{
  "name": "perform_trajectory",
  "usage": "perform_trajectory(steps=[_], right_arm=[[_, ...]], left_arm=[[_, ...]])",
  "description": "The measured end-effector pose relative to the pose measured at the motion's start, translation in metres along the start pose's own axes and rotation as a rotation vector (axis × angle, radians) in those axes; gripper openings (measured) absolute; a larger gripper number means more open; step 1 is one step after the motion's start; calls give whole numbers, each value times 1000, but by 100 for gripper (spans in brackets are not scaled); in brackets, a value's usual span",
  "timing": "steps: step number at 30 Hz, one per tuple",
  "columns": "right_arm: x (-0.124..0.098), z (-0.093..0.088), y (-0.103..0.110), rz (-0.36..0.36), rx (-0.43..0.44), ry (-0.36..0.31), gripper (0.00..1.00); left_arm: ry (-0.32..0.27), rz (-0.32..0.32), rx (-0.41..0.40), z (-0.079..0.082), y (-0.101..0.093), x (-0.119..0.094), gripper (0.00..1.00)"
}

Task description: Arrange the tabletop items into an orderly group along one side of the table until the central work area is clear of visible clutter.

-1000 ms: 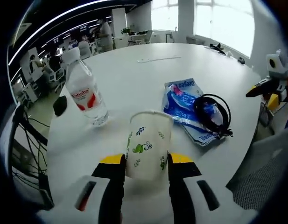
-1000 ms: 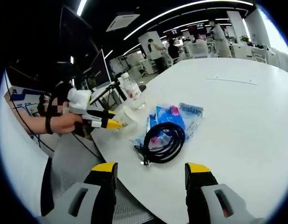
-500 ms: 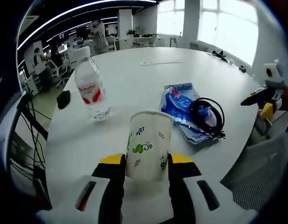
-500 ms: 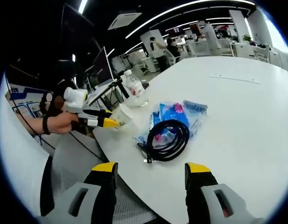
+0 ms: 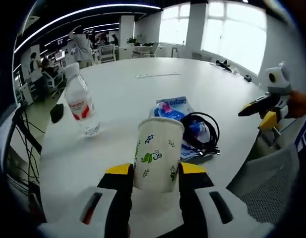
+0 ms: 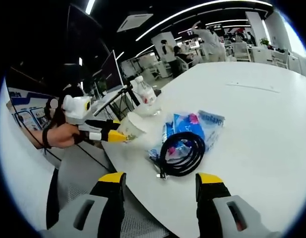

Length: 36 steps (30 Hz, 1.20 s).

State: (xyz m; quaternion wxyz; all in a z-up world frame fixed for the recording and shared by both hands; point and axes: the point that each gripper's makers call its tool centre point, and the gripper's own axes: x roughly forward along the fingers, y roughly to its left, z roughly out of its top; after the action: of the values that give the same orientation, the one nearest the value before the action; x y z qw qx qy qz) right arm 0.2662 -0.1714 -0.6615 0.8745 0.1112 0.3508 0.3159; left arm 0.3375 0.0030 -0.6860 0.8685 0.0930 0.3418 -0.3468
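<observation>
Left gripper view: our left hand-held gripper [image 5: 155, 174] pinches a paper cup [image 5: 157, 153] with a green leaf print, one jaw on each side of its lower wall. We hold it upright, mouth up, seemingly above the near edge of the desk [image 5: 143, 94]; whether its base touches the surface we cannot tell. We judge it is being carried to join the other things. A water bottle [image 5: 81, 106] with a red label stands upright off to the left, close to the desk's edge. Just past the cup lies a blue packet [image 5: 170, 109], flat, with a coil of black cable [image 5: 200, 134] on its near end. They form a loose cluster near this side already. A long flat white strip [image 5: 155, 75] lies far out on the desk, well apart from the rest. The right hand-held gripper [image 5: 259, 111] hangs at the right beyond the desk's rim. The desk is white, round-edged, matt. Behind it: an open office, big bright windows, ceiling light strips, people at desks.

Right gripper view: our right hand-held gripper [image 6: 158, 179] is spread wide and grips nothing, hovering off the desk's [image 6: 252, 129] edge, aimed at the cable [image 6: 182, 151] and packet [image 6: 202, 124]. We judge it is waiting its turn. At left, a hand [image 6: 61, 136] holds the left hand-held gripper [image 6: 115, 135], with the cup [image 6: 132, 126] tilted at the edge, and the bottle [image 6: 145, 94] just beyond. Dark monitors stand behind.
</observation>
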Motion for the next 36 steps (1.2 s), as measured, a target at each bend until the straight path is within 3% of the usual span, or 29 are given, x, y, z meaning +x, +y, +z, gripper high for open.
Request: perform_trajectory(steps=[8,21,32,36], right_arm=[[13,7,15,42,33,-26,56],[38,18,49,135,49,-37,52],[44,12,65,208,137,-52,44],[43,12,70,244,186,-72,34]], left_arm=[[-6,-89,75,5,-35,2,35],[27,-201,373,1,-86,2,35],[14,-251,456,4,-108,-2,35],[15,-265,478,3,-113,-3,35]])
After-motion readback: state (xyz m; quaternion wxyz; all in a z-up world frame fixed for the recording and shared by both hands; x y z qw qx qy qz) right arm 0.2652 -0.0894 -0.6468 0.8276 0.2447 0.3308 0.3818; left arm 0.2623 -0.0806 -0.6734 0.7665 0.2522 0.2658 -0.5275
